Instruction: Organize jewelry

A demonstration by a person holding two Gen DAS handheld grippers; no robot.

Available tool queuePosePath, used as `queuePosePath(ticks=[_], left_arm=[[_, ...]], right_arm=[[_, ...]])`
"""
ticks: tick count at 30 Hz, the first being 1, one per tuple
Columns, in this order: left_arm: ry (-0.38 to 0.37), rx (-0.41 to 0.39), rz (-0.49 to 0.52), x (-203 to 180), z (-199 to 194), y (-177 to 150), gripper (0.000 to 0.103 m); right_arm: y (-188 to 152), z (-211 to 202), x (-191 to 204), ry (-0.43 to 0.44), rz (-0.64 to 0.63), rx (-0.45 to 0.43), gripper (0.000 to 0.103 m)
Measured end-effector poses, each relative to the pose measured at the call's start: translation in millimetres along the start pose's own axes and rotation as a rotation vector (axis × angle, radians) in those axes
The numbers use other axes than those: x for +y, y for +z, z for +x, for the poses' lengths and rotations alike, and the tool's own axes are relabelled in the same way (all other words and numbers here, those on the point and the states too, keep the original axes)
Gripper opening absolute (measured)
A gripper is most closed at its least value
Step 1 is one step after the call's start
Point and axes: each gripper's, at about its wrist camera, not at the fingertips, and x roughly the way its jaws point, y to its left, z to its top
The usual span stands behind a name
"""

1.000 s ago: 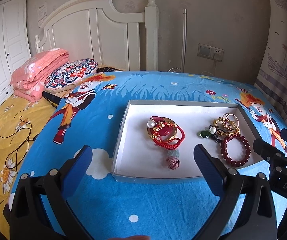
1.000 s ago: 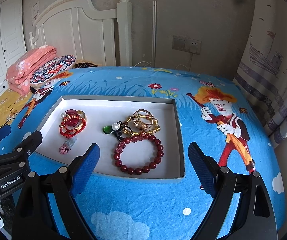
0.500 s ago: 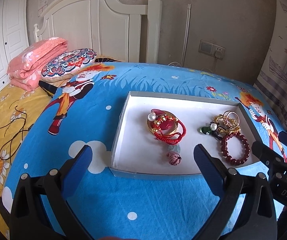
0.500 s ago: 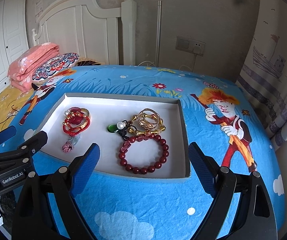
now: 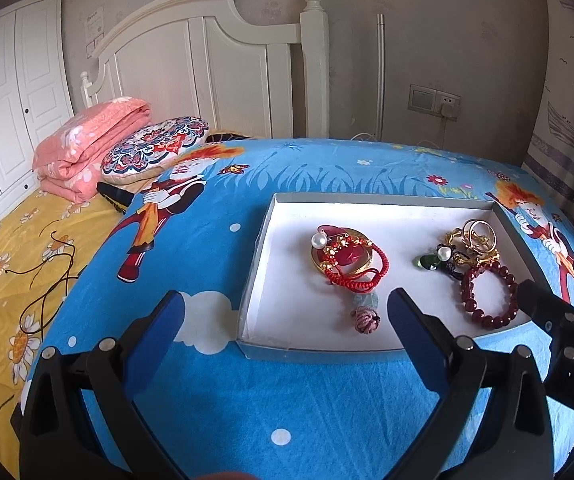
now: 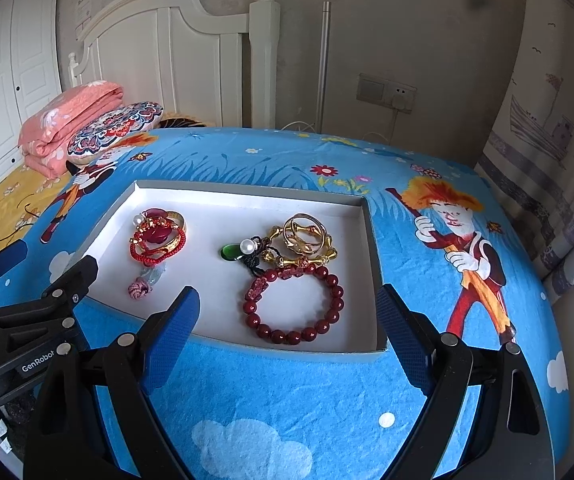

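1. Left gripper point(image 5: 285, 320): jaws spread wide, empty, short of tray point(image 5: 261, 248).
2. Right gripper point(image 6: 287, 316): jaws wide, empty.
3. Red bead bracelet point(image 6: 293, 306), gold bangles point(image 6: 305, 238): inside tray on bed point(image 6: 287, 396).

Left gripper point(image 6: 23, 320) reads "GenRobot"; right gripper point(image 5: 567, 312) seemingly "DAS".

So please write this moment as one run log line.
left gripper: open, empty | right gripper: open, empty | red bead bracelet: in white tray | phase: approach
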Motion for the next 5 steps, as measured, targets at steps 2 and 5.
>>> queuePosePath(ticks=[2, 5], left_arm=[[-0.007, 0.008, 0.016, 0, 1, 2, 0.098], [-0.041, 0.048, -0.008, 19, 9, 7, 0.098]], right_arm=[[-1, 1, -4, -0.002, -0.001, 0.002, 0.084], [2, -1, -27, -0.024, 0.031, -0.023, 0.084]])
